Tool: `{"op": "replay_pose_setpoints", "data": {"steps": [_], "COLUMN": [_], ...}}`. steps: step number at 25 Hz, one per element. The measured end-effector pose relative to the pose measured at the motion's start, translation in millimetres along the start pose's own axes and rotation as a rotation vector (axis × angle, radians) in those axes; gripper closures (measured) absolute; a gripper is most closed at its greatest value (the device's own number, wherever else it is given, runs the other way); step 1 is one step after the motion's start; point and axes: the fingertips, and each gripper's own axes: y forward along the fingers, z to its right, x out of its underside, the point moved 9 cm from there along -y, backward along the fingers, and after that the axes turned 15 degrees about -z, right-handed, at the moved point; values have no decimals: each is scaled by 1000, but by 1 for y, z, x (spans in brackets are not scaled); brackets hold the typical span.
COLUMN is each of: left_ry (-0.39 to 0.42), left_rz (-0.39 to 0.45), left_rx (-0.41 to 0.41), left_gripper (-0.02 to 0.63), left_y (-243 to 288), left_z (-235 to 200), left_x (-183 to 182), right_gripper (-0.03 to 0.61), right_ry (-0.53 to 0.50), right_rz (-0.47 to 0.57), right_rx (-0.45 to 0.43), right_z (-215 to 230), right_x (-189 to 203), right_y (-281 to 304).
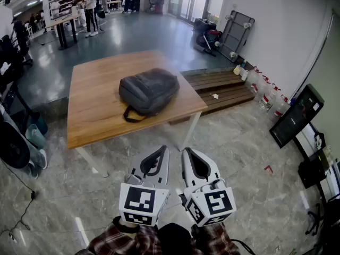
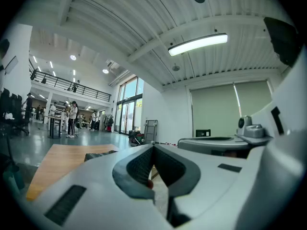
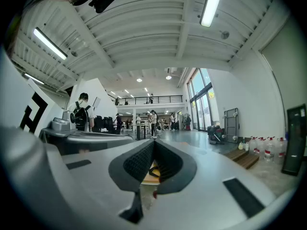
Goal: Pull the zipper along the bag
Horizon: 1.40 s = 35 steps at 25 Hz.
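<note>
A dark grey backpack (image 1: 149, 90) lies on a wooden table (image 1: 93, 105), its black carry handle (image 1: 134, 115) toward me. The zipper pull is too small to make out. My left gripper (image 1: 163, 149) and right gripper (image 1: 186, 151) hang side by side over the floor, well short of the table's near edge. Both are shut, tips touching, with nothing in them. In the left gripper view the jaws meet at the left gripper (image 2: 153, 146), and the backpack (image 2: 100, 155) peeks over the left jaw. The right gripper (image 3: 153, 142) is likewise shut, with a bit of table (image 3: 152, 172) showing through.
A low wooden platform (image 1: 220, 86) sits right of the table, with water bottles (image 1: 265, 94) beyond it by the wall. A black screen (image 1: 296, 116) leans at the right. A flat trolley (image 1: 236, 33) stands against the wall. People (image 1: 90, 4) stand far back.
</note>
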Motion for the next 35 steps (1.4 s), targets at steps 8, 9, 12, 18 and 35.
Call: {"op": "replay_pose_setpoints", "data": {"steps": [8,9,12,18,35], "left_ry": [-35,-41,-58,-84,-176], "left_rz": [-18,-18,-18,-25,-93], "left_rx": [-19,-29,-60,-122,-291], "left_gripper": [606,606,606,606,606], "left_y": [102,116,162,267,446], "left_z": [-62,-70,-89,-132,-207], "left_x": [-14,-15,-21,-59,-115], "right_gripper": [569,569,569,569,569], "right_ry": [-8,-14,-31,-49,-86], "right_rz": [-38,-41,-42,-50,-132], "right_rx": [-13,-20,-49,-112,-306], "right_z": [56,64,94,168,294], "right_x": [-14,-17,-25,-56,-106], "right_y": [109,123,167,263,444]}}
